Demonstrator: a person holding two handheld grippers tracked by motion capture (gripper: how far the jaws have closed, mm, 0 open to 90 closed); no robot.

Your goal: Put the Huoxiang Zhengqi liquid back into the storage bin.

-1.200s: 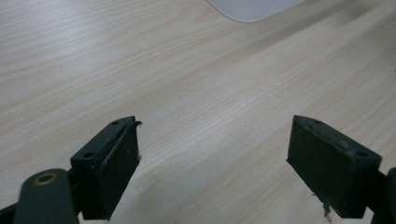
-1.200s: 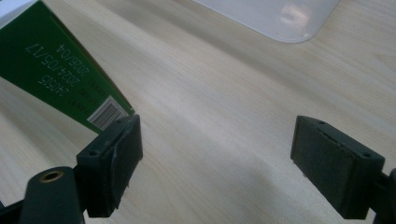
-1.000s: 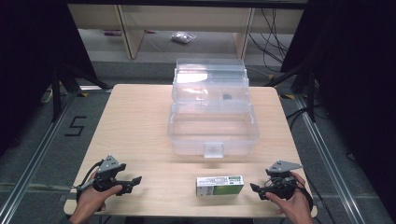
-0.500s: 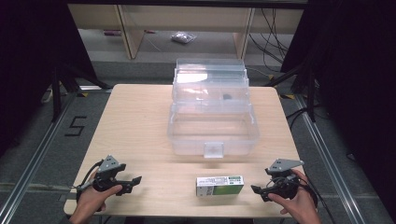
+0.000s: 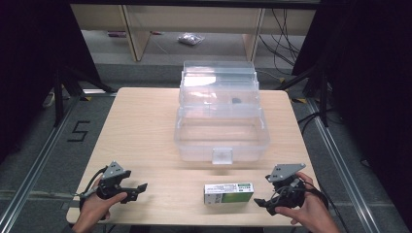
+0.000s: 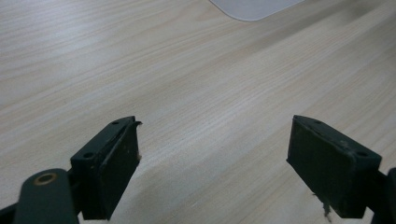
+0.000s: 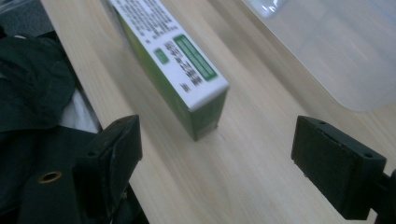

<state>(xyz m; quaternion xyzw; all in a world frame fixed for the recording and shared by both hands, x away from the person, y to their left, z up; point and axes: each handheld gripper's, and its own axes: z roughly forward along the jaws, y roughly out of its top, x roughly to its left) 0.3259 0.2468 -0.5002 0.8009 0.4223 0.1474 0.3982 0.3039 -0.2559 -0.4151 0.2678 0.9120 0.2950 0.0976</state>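
Observation:
A small green and white box [image 5: 228,192] lies flat near the table's front edge; the right gripper view has its end [image 7: 187,70] just ahead of the jaws. My right gripper [image 5: 265,200] sits right of the box, pointing at it, open and holding nothing. My left gripper [image 5: 138,188] rests at the front left, open over bare wood [image 6: 210,121]. A clear plastic bin [image 5: 221,131] with its lid [image 5: 217,87] raised behind it stands mid-table, beyond the box.
The wooden table [image 5: 141,126] ends just behind both hands. Dark cloth [image 7: 32,93] lies past the table edge in the right gripper view. Shelving and cables [image 5: 286,29] stand beyond the far side. A floor mark "5" [image 5: 79,131] lies left of the table.
The right hand and its gripper have shifted slightly toward the front edge. The left gripper, the box and the bin have not moved.

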